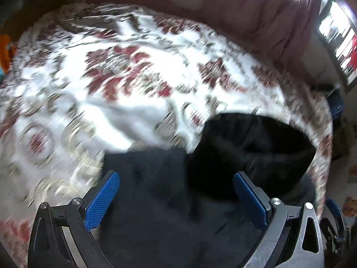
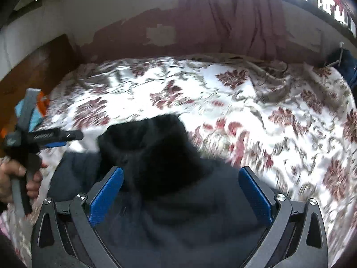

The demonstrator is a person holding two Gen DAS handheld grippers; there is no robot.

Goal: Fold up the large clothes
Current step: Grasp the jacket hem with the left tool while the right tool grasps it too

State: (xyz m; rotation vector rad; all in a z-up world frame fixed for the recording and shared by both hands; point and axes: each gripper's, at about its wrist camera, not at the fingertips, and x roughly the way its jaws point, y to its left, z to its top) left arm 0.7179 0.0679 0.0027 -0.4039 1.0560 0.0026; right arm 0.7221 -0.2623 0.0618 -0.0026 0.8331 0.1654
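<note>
A dark garment (image 2: 169, 214) lies at the near edge of the bed (image 2: 256, 102), on the floral bedspread, and both tongs hang over it. Its body is dark navy and spreads toward the cameras; a blacker, rounded part (a hood, I judge, though blur hides the seams) (image 2: 151, 147) points away toward the far side of the bed. So the long axis seems to run from the person outward across the bed, hood end farthest.

The right tongs (image 2: 180, 192) are released, the blue pads well apart with nothing between them, and they sit straight over the garment with the hood dead ahead. The left tongs (image 1: 176, 198) are released too, empty, over the navy cloth. In the left wrist view the hood (image 1: 250, 154) lies ahead and to the right, so the left tongs stand left of the garment's middle line. In the right wrist view the left tongs appear at the left edge, held in a hand (image 2: 13, 178), beside the garment's left margin.

The right tongs look nearer to the hood, the left tongs nearer to the left side. I judge that folding has barely begun, and that the coming grip depends on each side taking its own edge. Both views are smeared by motion, so sleeves and hems cannot be made out.
</note>
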